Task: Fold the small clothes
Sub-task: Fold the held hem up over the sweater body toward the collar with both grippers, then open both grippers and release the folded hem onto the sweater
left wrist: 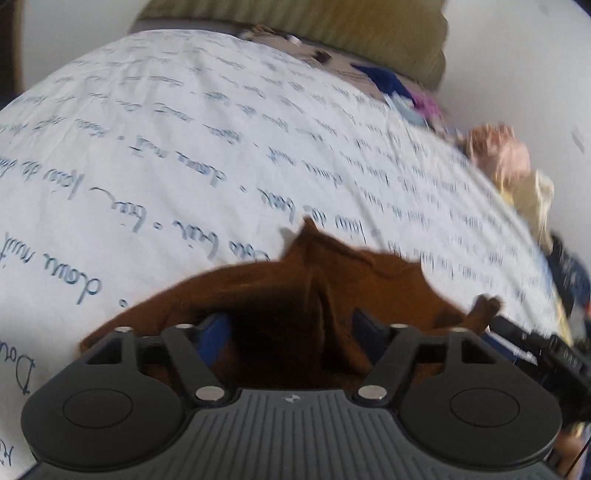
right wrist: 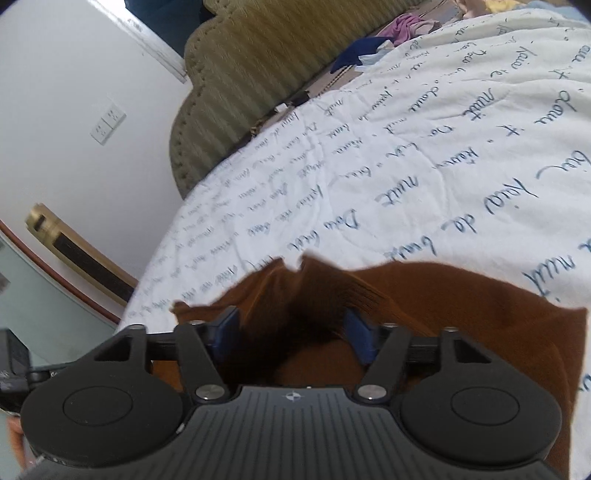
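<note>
The left gripper (left wrist: 291, 328) has its jaws pinching a bunched ridge of the brown garment (left wrist: 354, 280), which fills the gap between the two blue fingers (left wrist: 218, 332) and rises to a peak just beyond them. From there the cloth spreads left and right in front of the gripper, over the near part of the bed. At the near right edge of the left wrist view, a corner of the same cloth is close to the other black tool (left wrist: 539, 350), blurred.

The right gripper (right wrist: 291, 332) likewise has its jaws pinching the brown garment (right wrist: 461, 295): dark folds are packed between its blue fingers (right wrist: 356, 332), and a broad panel of the cloth extends to the right of the gripper and toward the near right.

The garment is over a white bedspread (left wrist: 184, 147) printed with lines of blue handwriting, which covers the bed out to the far side. At the far end stands an olive ribbed headboard (right wrist: 251, 74). Along the far right edge of the bed is a row of other clothes: a dark blue piece (right wrist: 354, 53), a purple one (right wrist: 402, 24), and, in the left wrist view, a blurred pink item (left wrist: 498, 147) and a pale yellow one (left wrist: 532, 199). On the white wall to the left of the right wrist view is a wall socket plate (right wrist: 108, 123).
</note>
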Demonstrator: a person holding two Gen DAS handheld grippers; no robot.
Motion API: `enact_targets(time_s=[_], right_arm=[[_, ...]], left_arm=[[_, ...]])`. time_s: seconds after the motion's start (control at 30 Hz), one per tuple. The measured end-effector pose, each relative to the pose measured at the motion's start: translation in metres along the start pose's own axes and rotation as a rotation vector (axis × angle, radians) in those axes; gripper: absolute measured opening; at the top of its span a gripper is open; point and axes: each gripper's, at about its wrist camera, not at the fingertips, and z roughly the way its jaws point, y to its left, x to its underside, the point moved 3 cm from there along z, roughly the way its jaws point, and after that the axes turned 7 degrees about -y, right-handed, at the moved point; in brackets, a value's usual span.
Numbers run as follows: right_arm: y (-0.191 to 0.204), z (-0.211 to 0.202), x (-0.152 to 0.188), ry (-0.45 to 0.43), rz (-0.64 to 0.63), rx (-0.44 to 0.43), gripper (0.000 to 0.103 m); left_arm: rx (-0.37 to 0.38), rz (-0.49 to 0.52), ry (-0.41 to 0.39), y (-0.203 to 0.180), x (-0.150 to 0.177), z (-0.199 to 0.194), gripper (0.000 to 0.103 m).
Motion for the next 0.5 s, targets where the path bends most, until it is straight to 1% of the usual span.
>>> enact_targets(time_s=[0.07,0.13,0.2,0.3,0.37,0.43,0.47,0.5], right_arm=[[0.0,-0.001,-0.005,-0.017,0.007,0.009,0.068],[-0.001,-0.004,-0.008,-0.034,0.007,0.028,0.069],[0.0,-0.012,-0.008,-0.062,0.005,0.033,0.069],[0.01,-0.02,-0.001,-0.075,-0.052,0.019,0.069],[0.02,-0.017,0.006,-0.036,-0.113,0.001,0.073],[0.027,-0.01,0.015,0.019,-0.179,-0.012,0.079],[0.028,-0.006,0.019,0.031,-0.208,0.024,0.081],[0.027,-0.003,0.02,0.028,-0.235,0.09,0.081]], left_arm=[[-0.007,-0.021,-0.017,0.005,-0.006,-0.004,0.073],[-0.029,-0.032,-0.044,0.01,-0.011,-0.011,0.073],[-0.057,-0.013,-0.079,0.013,-0.013,-0.02,0.073],[-0.121,0.062,-0.122,0.008,-0.008,-0.032,0.073],[-0.147,0.127,-0.134,0.001,0.002,-0.035,0.073],[-0.181,0.209,-0.116,-0.007,0.015,-0.032,0.073],[-0.207,0.246,-0.101,-0.008,0.021,-0.029,0.073],[-0.237,0.283,-0.091,-0.009,0.029,-0.026,0.073]])
